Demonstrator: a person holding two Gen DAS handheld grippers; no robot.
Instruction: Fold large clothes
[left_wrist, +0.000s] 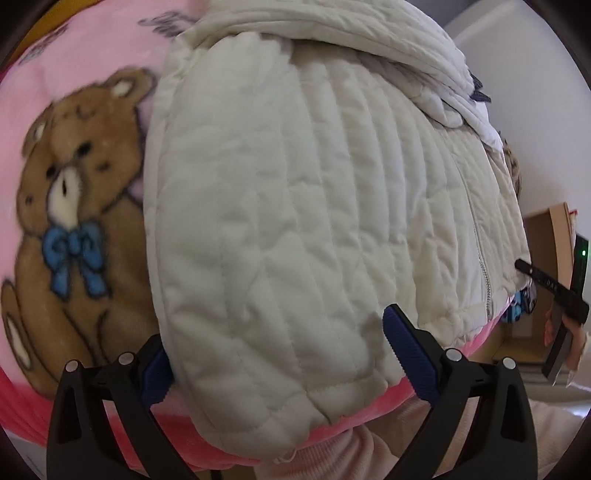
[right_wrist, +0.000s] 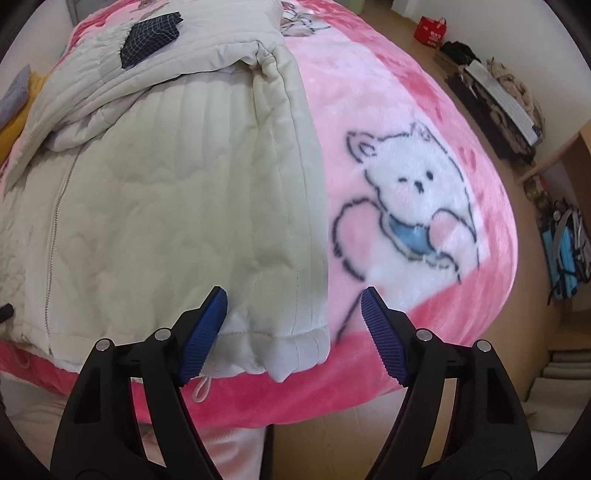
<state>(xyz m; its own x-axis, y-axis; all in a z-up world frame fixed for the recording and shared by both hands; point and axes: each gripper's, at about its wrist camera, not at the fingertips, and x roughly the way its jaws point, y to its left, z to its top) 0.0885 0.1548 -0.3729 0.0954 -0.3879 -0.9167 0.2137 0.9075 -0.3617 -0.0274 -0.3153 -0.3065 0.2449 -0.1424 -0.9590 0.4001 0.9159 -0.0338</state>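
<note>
Both grippers hang over the bed's near edge with jaws apart, the left gripper (left_wrist: 280, 354) straddling the cream quilted jacket (left_wrist: 295, 203), the right gripper (right_wrist: 295, 332) straddling its hem corner. The jacket lies on the pink blanket (right_wrist: 406, 110), sleeves folded in farther back. Closing too shallow could pinch one layer only, or snag blanket.

I see a bed under a pink bear-print blanket (right_wrist: 388, 110); cream quilted jacket (left_wrist: 295, 203) lies flat on it, hem near the edge.

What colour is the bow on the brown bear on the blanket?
Blue; the bow on the brown bear shows best in the left wrist view.
</note>
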